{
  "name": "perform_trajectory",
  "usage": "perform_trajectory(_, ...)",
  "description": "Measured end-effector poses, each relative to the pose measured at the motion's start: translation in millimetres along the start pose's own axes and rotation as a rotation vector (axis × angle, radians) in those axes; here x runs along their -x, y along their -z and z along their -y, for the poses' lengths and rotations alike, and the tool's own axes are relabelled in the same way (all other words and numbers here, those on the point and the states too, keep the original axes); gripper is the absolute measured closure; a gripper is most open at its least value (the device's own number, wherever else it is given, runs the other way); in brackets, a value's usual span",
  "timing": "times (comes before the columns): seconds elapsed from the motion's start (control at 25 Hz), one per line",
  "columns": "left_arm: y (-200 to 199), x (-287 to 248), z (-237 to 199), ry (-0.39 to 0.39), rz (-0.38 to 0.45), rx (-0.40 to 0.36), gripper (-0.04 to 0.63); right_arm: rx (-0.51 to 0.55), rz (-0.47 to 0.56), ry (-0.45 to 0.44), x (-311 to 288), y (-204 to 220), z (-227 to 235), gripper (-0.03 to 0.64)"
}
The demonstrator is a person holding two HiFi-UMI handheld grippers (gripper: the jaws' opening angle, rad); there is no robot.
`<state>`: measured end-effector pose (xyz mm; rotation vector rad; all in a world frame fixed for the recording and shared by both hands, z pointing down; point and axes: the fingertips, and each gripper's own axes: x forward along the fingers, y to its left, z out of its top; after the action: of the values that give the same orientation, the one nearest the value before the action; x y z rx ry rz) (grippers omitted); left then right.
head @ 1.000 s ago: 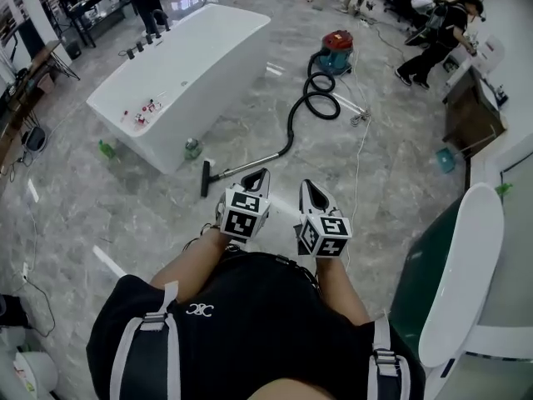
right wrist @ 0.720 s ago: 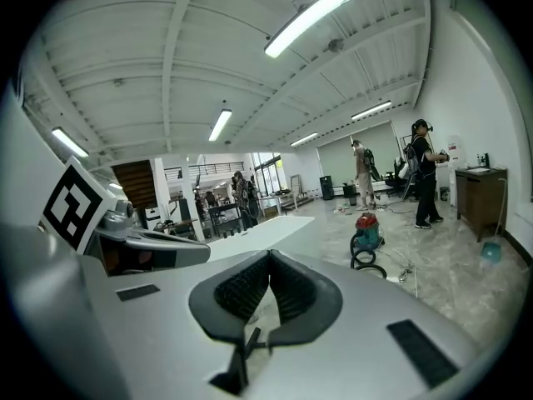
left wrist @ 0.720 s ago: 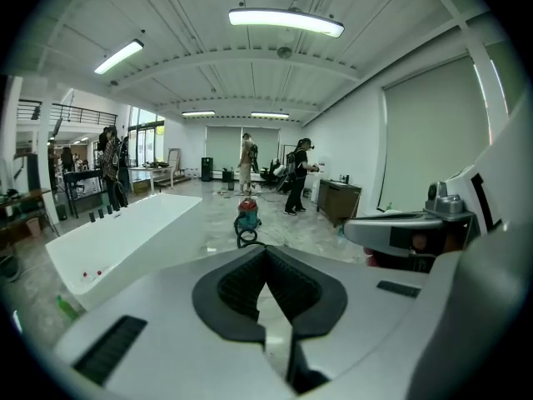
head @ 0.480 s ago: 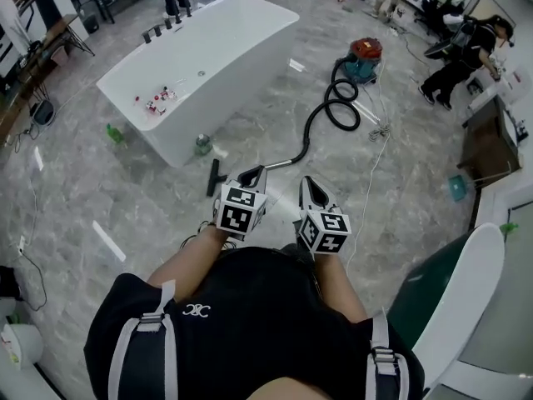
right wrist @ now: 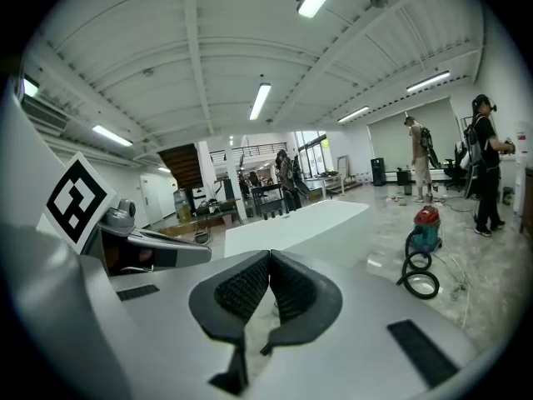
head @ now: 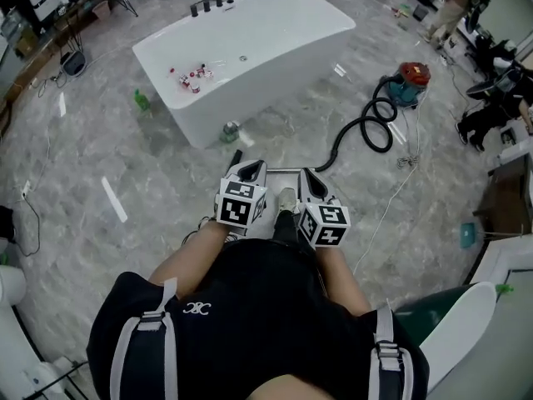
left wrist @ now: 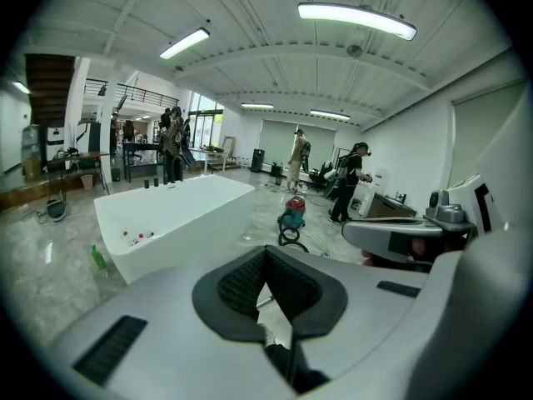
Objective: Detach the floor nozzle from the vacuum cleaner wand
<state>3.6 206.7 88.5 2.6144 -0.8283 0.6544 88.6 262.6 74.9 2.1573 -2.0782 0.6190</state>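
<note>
Glossy bathtub (head: 283, 82), polished stone floor (head: 83, 165)

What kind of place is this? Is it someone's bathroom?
Probably not a home: it looks like a big workshop or showroom hall. A white bathtub stands alone on the grey floor, a vacuum cleaner sits nearby, and strip lights hang overhead.

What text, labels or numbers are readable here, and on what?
No legible words or numbers.
On left tool and right tool cubes: square marker patterns, not text.
On black top: white interlocked emblem, not readable as letters.
On vacuum canister, green bottle: print too small.
</note>
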Motion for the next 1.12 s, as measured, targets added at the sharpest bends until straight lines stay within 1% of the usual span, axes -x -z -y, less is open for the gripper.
perform_trajectory(0.28,-36,-56,-52,-0.094,0.007,0.041,0.595,0.025,0.0,-0.084,-85,-35,26,0.603)
perform_trajectory(0.4,-53,-91,-69,-0.146,-0.006,0.055,0.596,0.059,-0.014,-0.115,-120,-47,49,0.603)
perform_trajectory(0.48,-66,-116,-79,-0.174,-0.017,0.065,0.596,0.063,-0.019,-0.141,-144,-59,68,0.603)
perform_trajectory(0.64,-93,-161,-94,-0.197,-0.025,0.092,0.595,0.054,-0.031,-0.223,-192,-82,101,0.603)
perform_trajectory(0.76,-99,-193,-109,-0.235,-0.045,0.118,0.596,0.068,-0.056,-0.277,-229,-87,122,0.603)
perform_trajectory(0.84,-96,-210,-122,-0.26,-0.067,0.141,0.597,0.087,-0.094,-0.298,-254,-81,133,0.601)
perform_trajectory(0.92,-87,-219,-135,-0.282,-0.098,0.171,0.597,0.126,-0.152,-0.322,-278,-67,138,0.601)
perform_trajectory(0.96,-79,-220,-142,-0.296,-0.116,0.187,0.597,0.164,-0.184,-0.335,-289,-58,137,0.601)
perform_trajectory(1.04,-60,-219,-158,-0.326,-0.154,0.231,0.597,0.286,-0.233,-0.364,-306,-41,127,0.601)
perform_trajectory(1.12,-36,-220,-175,-0.348,-0.191,0.292,0.596,0.417,-0.257,-0.4,-318,-24,114,0.601)
